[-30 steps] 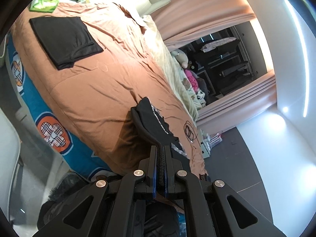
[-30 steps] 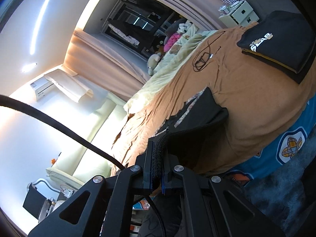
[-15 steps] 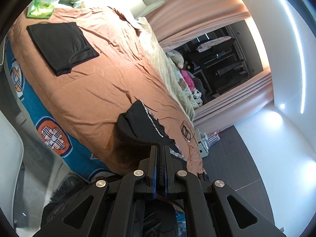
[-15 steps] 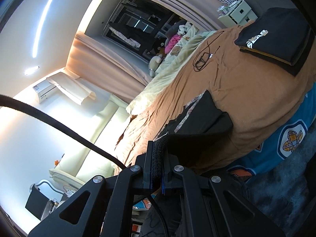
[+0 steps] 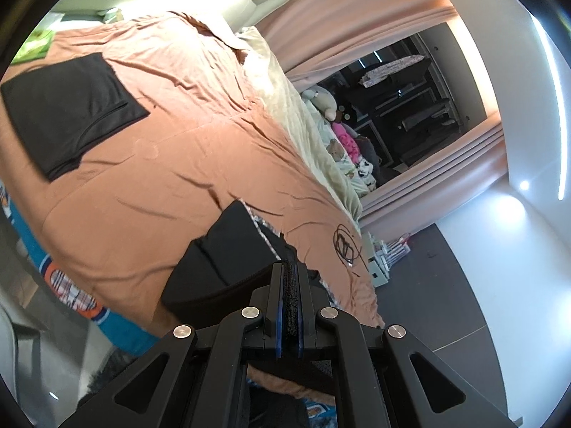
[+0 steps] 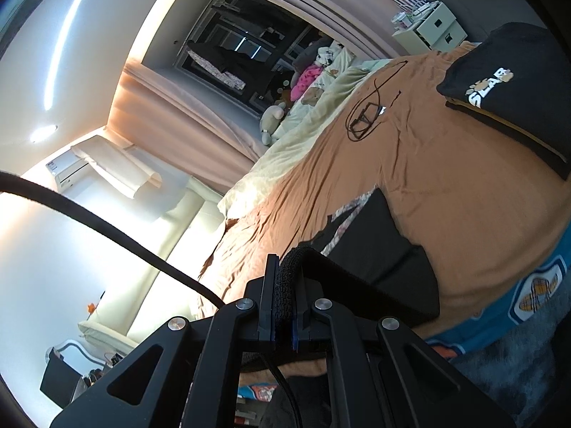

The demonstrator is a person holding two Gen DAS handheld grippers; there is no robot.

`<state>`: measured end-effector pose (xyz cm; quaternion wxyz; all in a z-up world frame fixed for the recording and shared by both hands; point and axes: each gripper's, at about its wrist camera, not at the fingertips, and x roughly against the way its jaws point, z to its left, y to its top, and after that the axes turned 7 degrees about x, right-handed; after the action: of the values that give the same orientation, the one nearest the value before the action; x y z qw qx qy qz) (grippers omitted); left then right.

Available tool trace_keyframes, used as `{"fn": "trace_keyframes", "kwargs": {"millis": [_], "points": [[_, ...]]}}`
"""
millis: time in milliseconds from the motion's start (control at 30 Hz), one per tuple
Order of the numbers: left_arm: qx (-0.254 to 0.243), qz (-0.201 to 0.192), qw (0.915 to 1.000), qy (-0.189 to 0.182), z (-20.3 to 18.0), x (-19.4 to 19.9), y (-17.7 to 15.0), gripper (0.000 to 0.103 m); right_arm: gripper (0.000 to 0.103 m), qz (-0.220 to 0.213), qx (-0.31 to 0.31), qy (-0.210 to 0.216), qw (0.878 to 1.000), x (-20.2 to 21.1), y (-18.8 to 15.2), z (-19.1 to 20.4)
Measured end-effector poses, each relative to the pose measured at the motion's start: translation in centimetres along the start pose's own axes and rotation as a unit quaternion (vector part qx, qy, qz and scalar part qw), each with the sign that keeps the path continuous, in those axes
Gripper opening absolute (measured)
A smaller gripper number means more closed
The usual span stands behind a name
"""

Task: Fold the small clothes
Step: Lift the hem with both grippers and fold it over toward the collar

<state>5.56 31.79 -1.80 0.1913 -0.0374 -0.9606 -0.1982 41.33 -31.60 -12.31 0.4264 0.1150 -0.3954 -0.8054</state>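
Observation:
A small black garment [image 5: 228,253] with a pale patterned band lies partly on the orange-brown bedspread [image 5: 185,164] near the bed's front edge. My left gripper [image 5: 289,278] is shut on its black waistband and holds that edge lifted. My right gripper [image 6: 285,285] is shut on the other part of the same waistband; the garment [image 6: 378,260] shows there too, folded over itself on the bedspread [image 6: 446,192]. Both hold it just above the bed.
A folded black garment [image 5: 67,110] lies at the bed's far left. A folded black item with a white logo [image 6: 514,82] lies at the right. A black cable coil [image 6: 367,117] lies on the bedspread. A green item [image 5: 35,44] sits by the headboard.
Both grippers have pulled back toward the bed's front edge and lifted, dragging the black garment with them. Its near part now folds over the rest.

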Motion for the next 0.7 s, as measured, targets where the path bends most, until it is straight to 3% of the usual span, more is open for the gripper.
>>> {"fn": "trace_keyframes", "kwargs": {"millis": [700], "points": [[0.016, 0.039, 0.9967, 0.069, -0.8, -15.0, 7.4, 0.005, 0.002, 0.039, -0.039, -0.054, 0.997, -10.2, 5.7, -1.1]]}}
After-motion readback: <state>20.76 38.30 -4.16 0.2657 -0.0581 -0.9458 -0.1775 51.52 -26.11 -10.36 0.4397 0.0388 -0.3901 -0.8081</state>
